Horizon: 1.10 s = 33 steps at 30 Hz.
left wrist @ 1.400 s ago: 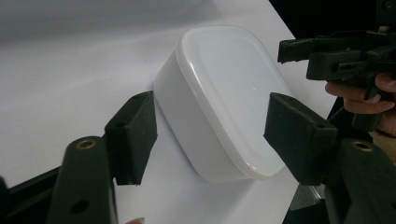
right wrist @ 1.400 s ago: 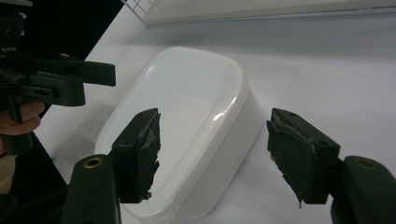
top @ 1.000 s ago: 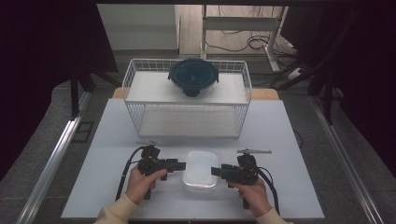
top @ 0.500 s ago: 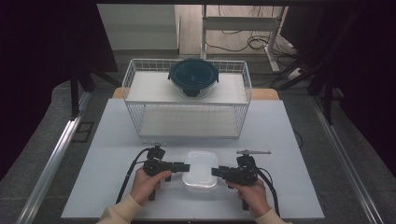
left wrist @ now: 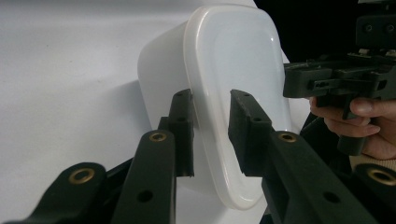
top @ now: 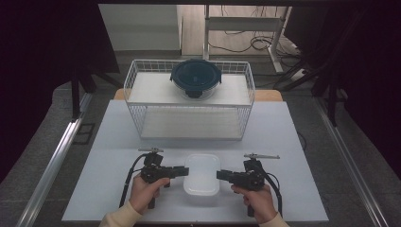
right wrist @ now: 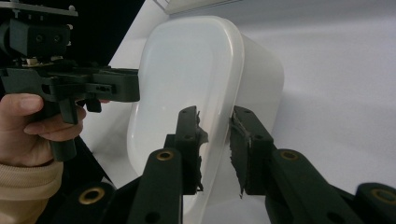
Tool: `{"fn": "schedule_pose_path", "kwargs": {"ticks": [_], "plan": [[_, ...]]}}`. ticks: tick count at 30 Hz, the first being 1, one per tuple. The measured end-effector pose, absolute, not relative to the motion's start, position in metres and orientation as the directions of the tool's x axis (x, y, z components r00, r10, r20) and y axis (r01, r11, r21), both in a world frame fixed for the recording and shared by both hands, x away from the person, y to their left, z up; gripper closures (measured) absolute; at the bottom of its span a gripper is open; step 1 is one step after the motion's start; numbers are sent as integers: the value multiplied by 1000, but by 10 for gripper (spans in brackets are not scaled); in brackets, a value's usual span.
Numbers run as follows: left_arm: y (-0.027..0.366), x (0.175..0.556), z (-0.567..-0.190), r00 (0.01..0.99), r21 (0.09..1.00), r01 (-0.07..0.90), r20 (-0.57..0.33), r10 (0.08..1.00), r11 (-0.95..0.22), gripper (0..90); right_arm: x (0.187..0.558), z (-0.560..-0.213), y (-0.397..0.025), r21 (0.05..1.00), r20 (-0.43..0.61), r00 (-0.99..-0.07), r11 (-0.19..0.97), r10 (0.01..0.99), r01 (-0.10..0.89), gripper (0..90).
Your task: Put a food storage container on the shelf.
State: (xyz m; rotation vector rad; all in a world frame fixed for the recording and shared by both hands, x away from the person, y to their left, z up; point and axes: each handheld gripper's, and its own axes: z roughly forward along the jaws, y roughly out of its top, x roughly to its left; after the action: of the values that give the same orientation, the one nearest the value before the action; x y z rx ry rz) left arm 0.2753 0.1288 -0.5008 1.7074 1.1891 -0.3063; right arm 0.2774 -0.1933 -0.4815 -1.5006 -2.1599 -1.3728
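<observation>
A white lidded plastic container [top: 202, 172] sits on the table near the front edge, between my two grippers. My left gripper [top: 187, 170] meets its left rim. In the left gripper view its jaws [left wrist: 210, 100] stand close together, one on the lid and one under the rim of the container [left wrist: 233, 60]. My right gripper [top: 218, 175] meets the right rim. In the right gripper view its jaws [right wrist: 215, 116] pinch the lid edge of the container [right wrist: 187, 60] the same way. Each gripper view shows the other gripper [left wrist: 327, 79] [right wrist: 93, 84] across the lid.
A white wire rack [top: 189, 120] stands at the back of the white table [top: 283, 142]. On its upper shelf rests a round glass bowl with a dark blue lid [top: 196, 78]. Dark curtains hang on both sides.
My left gripper has slid right, up to the container's left rim. The right gripper has edged in slightly toward the right rim. The container has stayed in place.
</observation>
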Motion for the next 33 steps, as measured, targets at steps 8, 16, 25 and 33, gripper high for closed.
{"fn": "schedule_pose_path", "kwargs": {"ticks": [8, 16, 25, 33], "plan": [[131, 269, -495, 510, 606, 795, -647, 566, -24, 761, 274, -478, -194, 609, 567, -504, 80, 652, 789, 774], [132, 265, -491, 527, 629, 777, -630, 571, -23, 790, 270, -472, -191, 665, 497, -558, 121, 664, 737, 787], [134, 261, -483, 543, 650, 760, -617, 570, -20, 791, 266, -466, -191, 684, 495, -574, 115, 653, 720, 788], [137, 253, -466, 588, 701, 712, -572, 572, -31, 793, 261, -453, -190, 733, 456, -619, 124, 640, 669, 788]]}}
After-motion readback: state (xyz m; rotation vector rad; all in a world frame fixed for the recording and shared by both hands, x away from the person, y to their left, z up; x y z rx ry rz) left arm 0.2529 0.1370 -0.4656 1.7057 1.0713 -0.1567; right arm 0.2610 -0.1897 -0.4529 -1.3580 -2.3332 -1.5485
